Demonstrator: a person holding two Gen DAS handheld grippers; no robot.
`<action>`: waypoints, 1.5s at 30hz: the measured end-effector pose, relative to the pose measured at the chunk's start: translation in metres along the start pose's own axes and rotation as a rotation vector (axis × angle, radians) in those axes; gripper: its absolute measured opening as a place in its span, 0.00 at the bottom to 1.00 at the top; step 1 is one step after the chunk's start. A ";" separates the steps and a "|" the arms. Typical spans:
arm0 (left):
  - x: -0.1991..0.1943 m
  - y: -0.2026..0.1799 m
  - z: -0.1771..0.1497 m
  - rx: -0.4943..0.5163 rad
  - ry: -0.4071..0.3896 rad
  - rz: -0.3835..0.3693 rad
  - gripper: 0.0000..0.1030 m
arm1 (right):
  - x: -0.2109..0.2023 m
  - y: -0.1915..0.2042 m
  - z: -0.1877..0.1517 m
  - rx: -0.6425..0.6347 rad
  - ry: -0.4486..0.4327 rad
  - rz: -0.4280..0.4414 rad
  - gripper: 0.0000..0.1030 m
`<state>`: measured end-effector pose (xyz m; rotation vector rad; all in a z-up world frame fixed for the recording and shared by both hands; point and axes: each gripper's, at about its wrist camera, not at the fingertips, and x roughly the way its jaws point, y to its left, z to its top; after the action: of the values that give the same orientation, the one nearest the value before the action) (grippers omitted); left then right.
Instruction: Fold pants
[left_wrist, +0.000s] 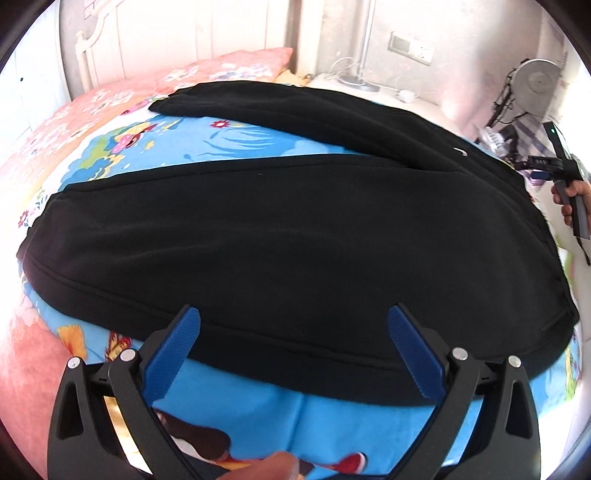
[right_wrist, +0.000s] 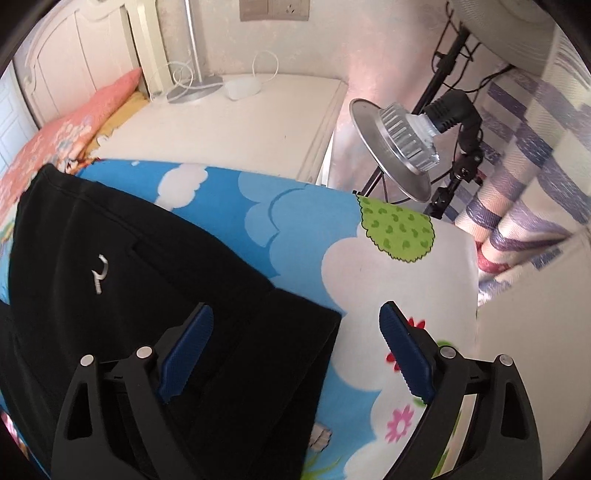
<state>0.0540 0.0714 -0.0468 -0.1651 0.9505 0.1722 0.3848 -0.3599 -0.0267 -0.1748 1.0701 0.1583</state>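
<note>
Black pants spread flat on a bed, over a blue cartoon-print blanket. Left gripper hangs just over the near side seam of the nearer leg, jaws spread wide, nothing between them; the blue ribbed pads frame the seam edge, whether they touch the cloth cannot be told. Right gripper likewise released, jaws wide; its left finger sits above the black fabric by the waist end, its right finger over bare blanket, with the waistband corner falling between the two. Fabric is matte, soft, fleece-like knit, with raised stitched seams along the leg edges; a small white embroidered logo near the hip. Legs part in a narrow V: the nearer leg broad and smooth, the farther leg thinner, angling off toward the pink floral pillow. In the left view the long axis runs left to right, cuffs to the left, waist to the right. Blanket is plush, printed with clouds, flowers and a green tree. A round metal lamp head with a finned aluminium body stands beyond the bed's edge. The person's other hand shows at right in the left view, holding the right handle.
</note>
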 end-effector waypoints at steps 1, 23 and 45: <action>0.002 0.002 0.003 -0.004 0.002 0.006 0.98 | 0.007 -0.004 0.003 -0.007 0.012 0.001 0.86; -0.001 0.015 0.021 -0.074 -0.014 0.031 0.98 | -0.104 0.056 0.011 -0.148 -0.215 0.107 0.30; 0.006 0.044 0.084 -0.197 -0.039 -0.324 0.98 | -0.145 0.153 -0.266 0.103 -0.181 0.347 0.26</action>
<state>0.1143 0.1327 -0.0064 -0.4921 0.8545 -0.0310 0.0567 -0.2756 -0.0337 0.1189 0.9183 0.4227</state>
